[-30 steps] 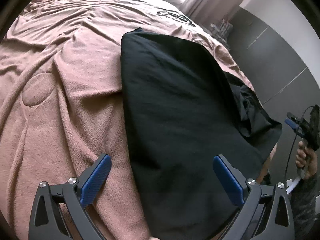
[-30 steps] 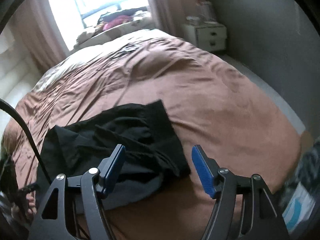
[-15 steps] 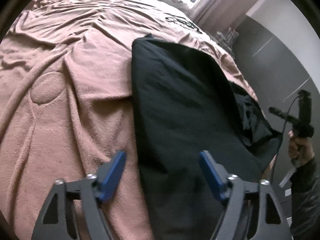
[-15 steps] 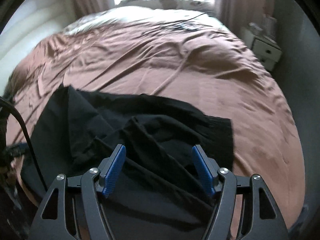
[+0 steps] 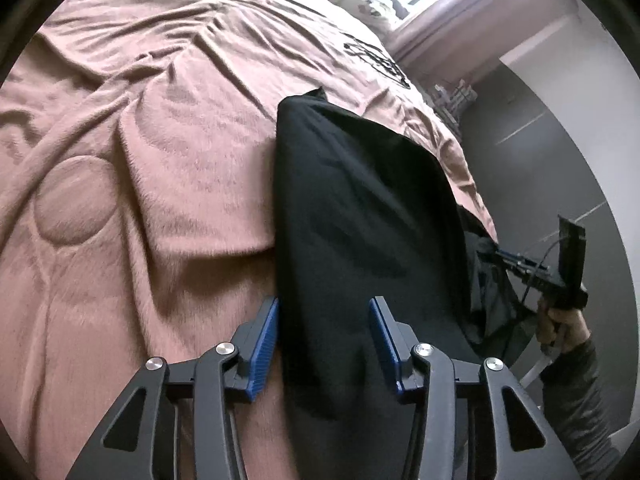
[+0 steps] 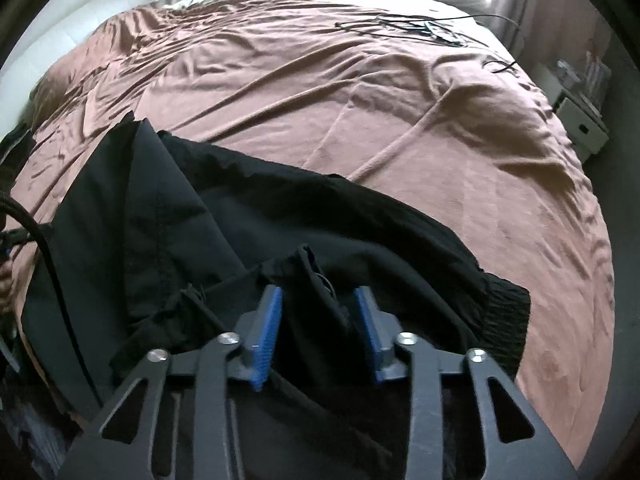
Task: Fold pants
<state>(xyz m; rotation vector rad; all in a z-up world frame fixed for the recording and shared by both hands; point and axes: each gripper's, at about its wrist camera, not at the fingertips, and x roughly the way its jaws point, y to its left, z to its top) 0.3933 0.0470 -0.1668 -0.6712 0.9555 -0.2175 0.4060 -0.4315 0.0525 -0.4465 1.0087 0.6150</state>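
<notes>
My left gripper is closing, its blue pads astride the near edge of the black pants, cloth between them but not yet pinched as far as I can see. My right gripper is closing too, over a bunched ridge of the same pants near the gathered waistband and drawstring, fabric in the gap; whether the pads already bite I cannot tell. Outward from there, the pants lie on the brown bedspread at the bed's near side: in the left view a smooth dark panel runs from 6 o'clock up toward 12, and at 3 o'clock my right hand holds its tool at the rumpled end. In the right view the cloth sprawls from 9 to 4 o'clock, creased and overlapping. I judge the fold barely begun: one part lies flat, the waist end is a heap, and the lifting and folding remain.
</notes>
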